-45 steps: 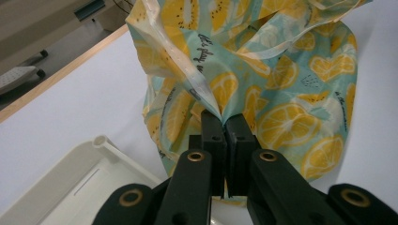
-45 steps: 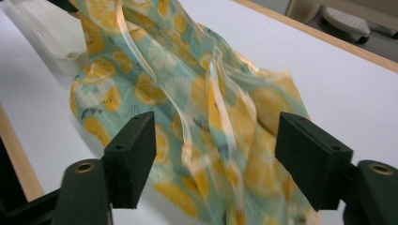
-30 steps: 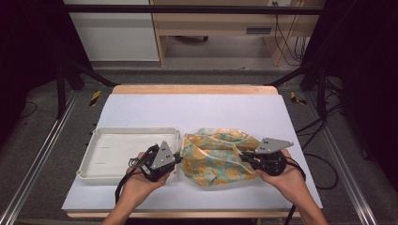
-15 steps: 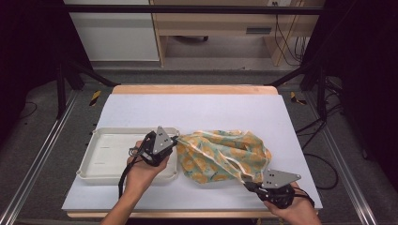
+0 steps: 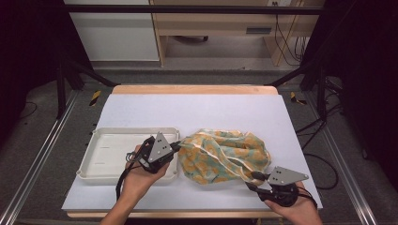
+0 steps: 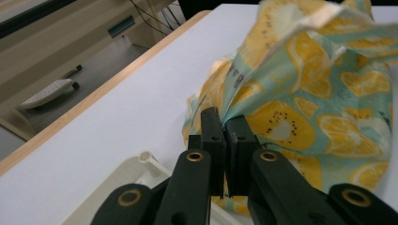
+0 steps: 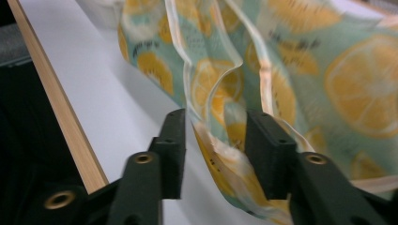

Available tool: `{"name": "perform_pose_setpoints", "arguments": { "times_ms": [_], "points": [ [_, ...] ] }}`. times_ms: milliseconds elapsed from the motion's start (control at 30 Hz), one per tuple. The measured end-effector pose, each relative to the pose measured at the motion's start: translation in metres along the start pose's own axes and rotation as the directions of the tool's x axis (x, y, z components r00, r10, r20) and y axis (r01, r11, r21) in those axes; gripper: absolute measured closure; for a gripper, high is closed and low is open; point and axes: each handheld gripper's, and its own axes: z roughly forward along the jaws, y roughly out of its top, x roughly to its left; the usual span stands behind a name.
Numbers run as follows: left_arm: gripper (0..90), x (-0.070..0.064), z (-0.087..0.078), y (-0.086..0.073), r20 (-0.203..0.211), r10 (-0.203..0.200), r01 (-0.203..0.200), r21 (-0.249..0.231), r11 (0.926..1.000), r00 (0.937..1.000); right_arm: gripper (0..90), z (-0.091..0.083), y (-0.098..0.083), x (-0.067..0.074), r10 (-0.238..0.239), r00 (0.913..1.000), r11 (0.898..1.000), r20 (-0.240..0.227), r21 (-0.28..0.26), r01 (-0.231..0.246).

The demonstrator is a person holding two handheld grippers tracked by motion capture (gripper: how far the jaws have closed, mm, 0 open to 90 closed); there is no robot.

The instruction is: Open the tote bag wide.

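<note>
two tongs here: left tongs (image 6: 224,140) pinch the fruit-print cloth (image 5: 223,154); right tongs (image 7: 213,140), jaws just opening, straddle its hem at 5 o'clock. regrip there, then pull flat.

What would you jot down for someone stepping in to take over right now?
Left hand-held gripper: shut on the left edge of the fruit-print cloth, beside the white tray.
Right hand-held gripper: jaws have just been opening; a cloth corner lies loose between them, not pinched.
Cloth: bunched on the white table cover, right of the tray, its corner drawn toward the near right edge.
Done: one corner pulled out.
Left: probably regrip the right side and spread or fold the cloth.
</note>
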Motion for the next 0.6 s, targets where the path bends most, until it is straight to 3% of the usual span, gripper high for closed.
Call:
{"name": "perform_pose_setpoints", "arguments": {
  "times_ms": [33,100,233,367,433,500,533,600],
  "points": [
    [87.9,-0.001,-0.001,-0.002,0.004,0.003,-0.003,0.003,1.0,1.0,47.5,-0.005,0.005,0.0,0.005,1.0,1.0,-0.001,-0.021,-0.005],
    [87.7,-0.002,-0.003,-0.007,0.015,0.001,-0.001,0.011,0.9999,0.9999,42.7,-0.009,0.011,-0.002,0.002,1.0,0.999,0.005,-0.033,-0.002],
    [87.4,-0.004,-0.005,-0.012,0.027,0.01,-0.01,0.02,0.9997,0.9996,40.7,-0.012,0.025,-0.011,0.009,0.9994,0.998,0.034,-0.059,-0.007],
    [87.3,-0.004,-0.006,-0.012,0.031,0.016,-0.017,0.017,0.9997,0.9994,37.6,-0.007,0.036,-0.025,0.018,0.9978,0.998,0.064,-0.056,-0.014],
    [87.3,-0.002,-0.008,-0.013,0.031,0.011,-0.011,0.01,0.9999,0.9994,33.1,0.007,0.045,-0.041,0.044,0.9981,0.998,0.043,-0.036,-0.043],
    [87.2,-0.001,-0.008,-0.013,0.03,0.009,-0.01,0.009,0.9999,0.9995,33.1,0.013,0.047,-0.045,0.043,0.9985,0.999,0.035,-0.013,-0.043],
    [87.2,-0.001,-0.009,-0.013,0.03,0.006,-0.006,0.006,1.0,0.9995,34.4,0.023,0.049,-0.05,0.039,0.999,0.999,0.023,0.024,-0.039],
    [87.2,0.001,-0.011,-0.013,0.029,0.002,-0.002,0.002,1.0,0.9996,49.5,0.03,0.049,-0.052,0.026,0.9997,0.998,0.003,0.062,-0.026]
  ]
}}
